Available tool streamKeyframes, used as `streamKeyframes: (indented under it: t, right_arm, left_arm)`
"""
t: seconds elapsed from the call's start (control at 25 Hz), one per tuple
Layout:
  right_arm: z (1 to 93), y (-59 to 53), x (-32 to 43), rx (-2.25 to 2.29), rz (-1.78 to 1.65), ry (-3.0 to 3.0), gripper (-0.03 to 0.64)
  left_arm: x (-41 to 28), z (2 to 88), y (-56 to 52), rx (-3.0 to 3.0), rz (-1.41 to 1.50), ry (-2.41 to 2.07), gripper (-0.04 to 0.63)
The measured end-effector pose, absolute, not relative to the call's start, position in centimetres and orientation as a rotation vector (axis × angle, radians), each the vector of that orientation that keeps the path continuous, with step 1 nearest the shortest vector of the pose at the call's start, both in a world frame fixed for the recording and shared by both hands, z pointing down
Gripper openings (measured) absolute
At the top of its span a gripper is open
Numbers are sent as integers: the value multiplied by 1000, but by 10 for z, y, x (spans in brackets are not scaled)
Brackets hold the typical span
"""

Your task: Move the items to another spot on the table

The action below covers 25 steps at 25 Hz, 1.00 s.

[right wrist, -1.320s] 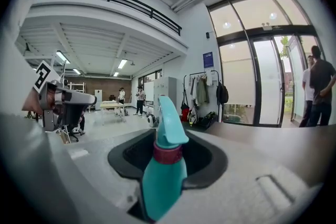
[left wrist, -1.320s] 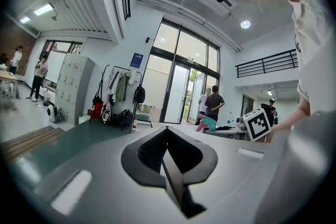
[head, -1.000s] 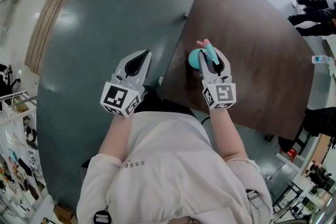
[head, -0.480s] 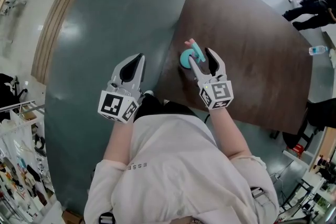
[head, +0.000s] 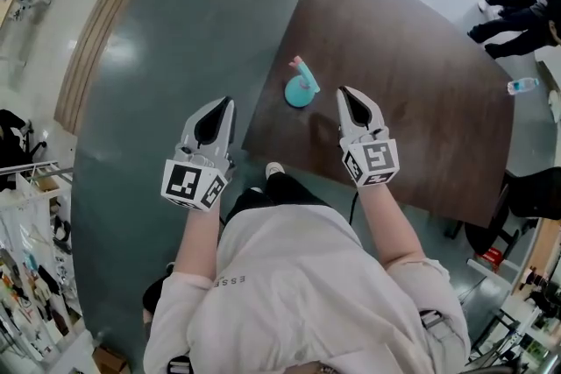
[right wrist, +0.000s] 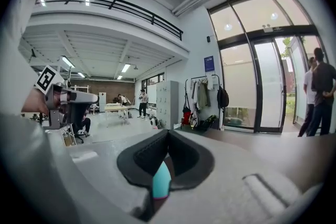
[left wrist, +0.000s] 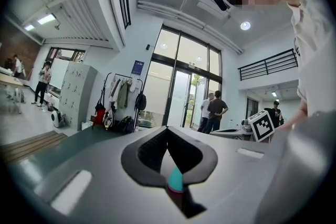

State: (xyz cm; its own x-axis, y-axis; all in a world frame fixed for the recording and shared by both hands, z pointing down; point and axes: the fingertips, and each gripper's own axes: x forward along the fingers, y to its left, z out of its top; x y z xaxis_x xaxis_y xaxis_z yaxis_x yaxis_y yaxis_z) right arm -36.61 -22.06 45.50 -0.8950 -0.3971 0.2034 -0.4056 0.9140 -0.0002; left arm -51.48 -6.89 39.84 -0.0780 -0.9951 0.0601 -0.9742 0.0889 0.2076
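Note:
A teal item (head: 299,92) with a round base and a pink-tipped stem stands alone near the close edge of the brown table (head: 421,74). My right gripper (head: 344,92) hovers just right of it, apart from it. Its jaws have just closed and hold nothing; in the right gripper view the right gripper (right wrist: 168,131) shows its jaws met. My left gripper (head: 226,103) hangs off the table's left side over the dark green floor, shut and empty. The left gripper view shows the left gripper (left wrist: 167,128) with its tips together.
A water bottle (head: 523,86) lies at the table's far right edge. People stand beyond the table at the upper right (head: 517,13). Two people (left wrist: 212,113) stand by glass doors. Wooden floor strips (head: 96,31) run along the left.
The right gripper opened off the teal item, drew away to its right and closed. The item now stands free on the table. Both grippers rose.

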Motion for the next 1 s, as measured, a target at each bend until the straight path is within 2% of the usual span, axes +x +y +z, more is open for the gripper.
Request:
streamKeyframes:
  t: [0.36, 0.6, 1.0]
  right_arm:
    - [448, -181, -309, 811, 121, -2846, -9]
    - [442, -128, -233, 945, 112, -2784, -9]
    - [439, -57, -122, 1138, 85, -2712, -9]
  left_arm:
    - [-473, 389, -35, 2109, -187, -2093, 8]
    - [-402, 363, -7, 2240, -256, -1958, 8]
    - [-301, 374, 37, 2352, -275, -1783, 8]
